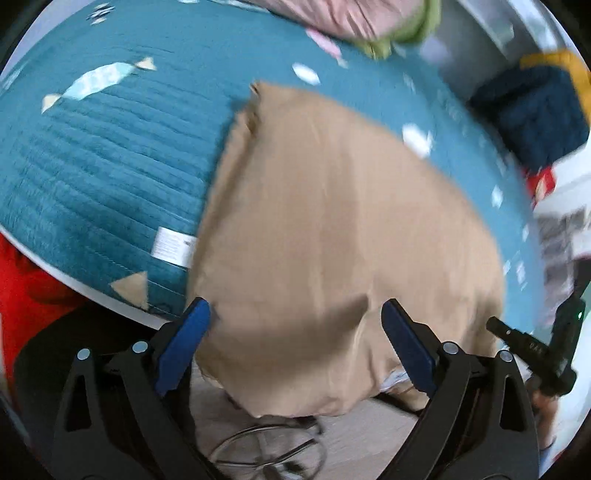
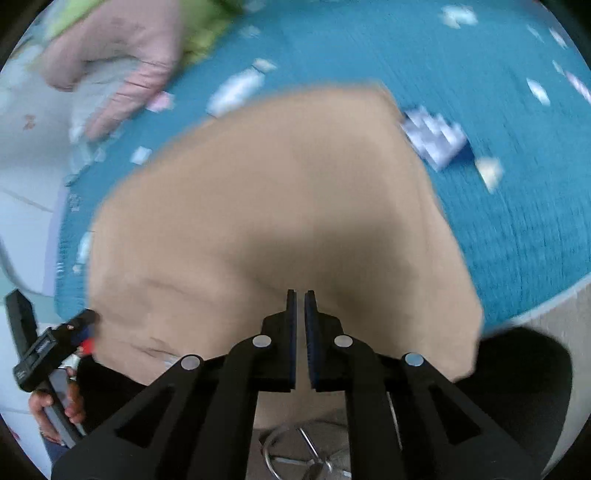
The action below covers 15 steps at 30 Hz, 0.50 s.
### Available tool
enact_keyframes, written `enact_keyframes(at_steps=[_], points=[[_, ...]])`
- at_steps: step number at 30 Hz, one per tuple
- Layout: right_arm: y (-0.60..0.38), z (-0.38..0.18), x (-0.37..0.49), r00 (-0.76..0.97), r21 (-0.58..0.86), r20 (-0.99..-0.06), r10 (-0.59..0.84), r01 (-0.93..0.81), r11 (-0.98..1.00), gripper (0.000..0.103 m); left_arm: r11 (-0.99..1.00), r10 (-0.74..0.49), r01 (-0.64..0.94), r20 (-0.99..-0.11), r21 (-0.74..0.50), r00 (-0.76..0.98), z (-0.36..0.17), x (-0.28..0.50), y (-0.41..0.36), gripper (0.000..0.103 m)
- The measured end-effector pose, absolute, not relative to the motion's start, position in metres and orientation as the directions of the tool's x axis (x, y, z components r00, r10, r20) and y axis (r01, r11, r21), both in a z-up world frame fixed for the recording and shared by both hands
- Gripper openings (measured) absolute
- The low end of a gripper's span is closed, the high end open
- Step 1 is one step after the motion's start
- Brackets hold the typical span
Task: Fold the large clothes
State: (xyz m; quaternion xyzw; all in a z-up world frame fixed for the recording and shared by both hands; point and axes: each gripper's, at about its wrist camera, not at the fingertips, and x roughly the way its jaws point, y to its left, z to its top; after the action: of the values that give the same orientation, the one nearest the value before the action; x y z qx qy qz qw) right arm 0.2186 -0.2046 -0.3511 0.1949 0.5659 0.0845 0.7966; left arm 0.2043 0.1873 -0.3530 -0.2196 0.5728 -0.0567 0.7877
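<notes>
A tan garment (image 1: 332, 229) lies on a teal quilted bedspread (image 1: 110, 155), its near end hanging over the bed's edge. My left gripper (image 1: 295, 321) is open, its blue pads either side of the garment's near end, above it. In the right wrist view the same tan garment (image 2: 280, 206) fills the middle. My right gripper (image 2: 300, 295) is nearly shut over the garment's near edge; whether cloth is pinched between the jaws is not clear. The left gripper (image 2: 74, 325) shows at the left edge of that view, beside the garment's corner.
A pink and green cloth pile (image 1: 369, 18) lies at the bed's far side, also in the right wrist view (image 2: 122, 55). A small blue-white folded item (image 2: 436, 140) sits by the garment. A stool's metal ring (image 2: 303, 454) is below. Dark blue and yellow items (image 1: 535, 107) stand at right.
</notes>
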Motion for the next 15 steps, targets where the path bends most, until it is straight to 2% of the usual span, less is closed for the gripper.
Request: enact_keyframes(at_steps=[5,8,12,15], points=[[-0.145,-0.336,0.275,0.370,0.491,-0.808,0.458,-0.007,0.871,0.006,0.873,-0.291,-0.273,-0.881,-0.404,0.374,-0.351,0.206,0.220,0.094],[-0.120,-0.350,0.308,0.325,0.509,-0.815,0.480,0.005,0.861,0.006,0.862,-0.290,-0.301,-0.883,-0.408,0.368,-0.358,0.203,0.227,0.094],[-0.092,-0.376,0.342,0.263,0.387,-0.892,0.369,0.017,0.922,0.003,0.842,-0.302,-0.342,-0.889,-0.418,0.343,-0.379,0.192,0.229,0.094],[-0.097,-0.416,0.353,0.210,0.383,-0.908,0.363,0.063,0.921,0.000,0.818,-0.328,-0.362,-0.880,-0.447,0.344,-0.390,0.190,0.234,0.094]])
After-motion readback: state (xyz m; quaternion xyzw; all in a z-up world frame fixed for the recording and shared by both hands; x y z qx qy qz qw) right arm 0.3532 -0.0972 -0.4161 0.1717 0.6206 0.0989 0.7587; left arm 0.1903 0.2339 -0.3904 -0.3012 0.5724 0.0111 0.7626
